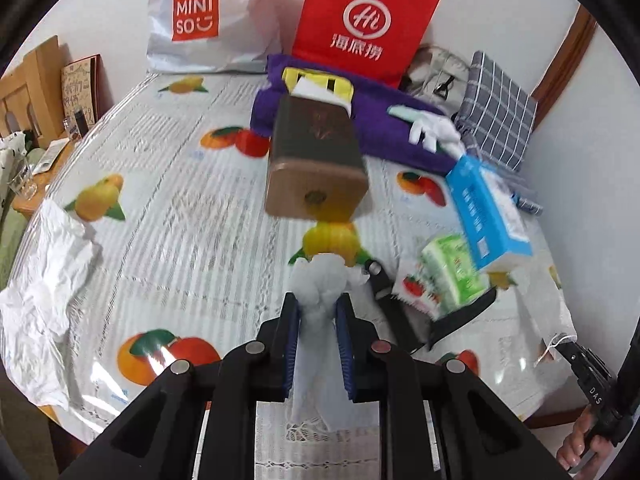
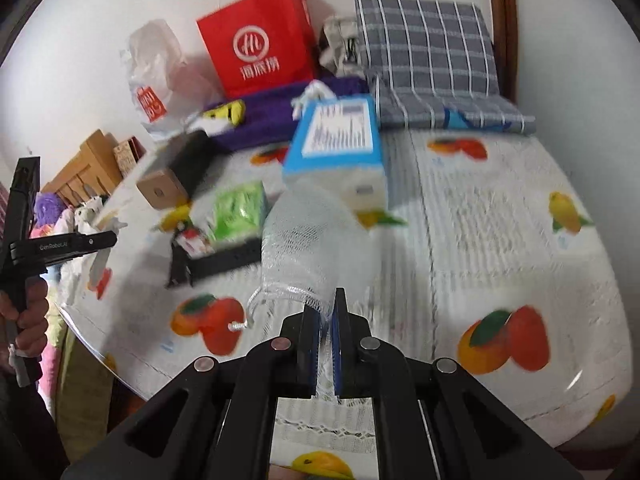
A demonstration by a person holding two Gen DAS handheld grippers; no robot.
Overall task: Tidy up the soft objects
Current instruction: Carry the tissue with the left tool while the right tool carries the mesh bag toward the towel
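We are pinching a crumpled white tissue (image 1: 320,280) in our left gripper (image 1: 318,312); our right gripper (image 2: 327,312) is clamping a white mesh bag (image 2: 316,236), hanging before the blue tissue box (image 2: 336,148); bare tablecloth (image 2: 480,216) is lying right of it.

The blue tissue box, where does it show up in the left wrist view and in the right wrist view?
Left wrist: the blue tissue box sits right of centre, tilted.
Right wrist: it sits just above centre.
Shared landmark: the red paper bag against the wall.
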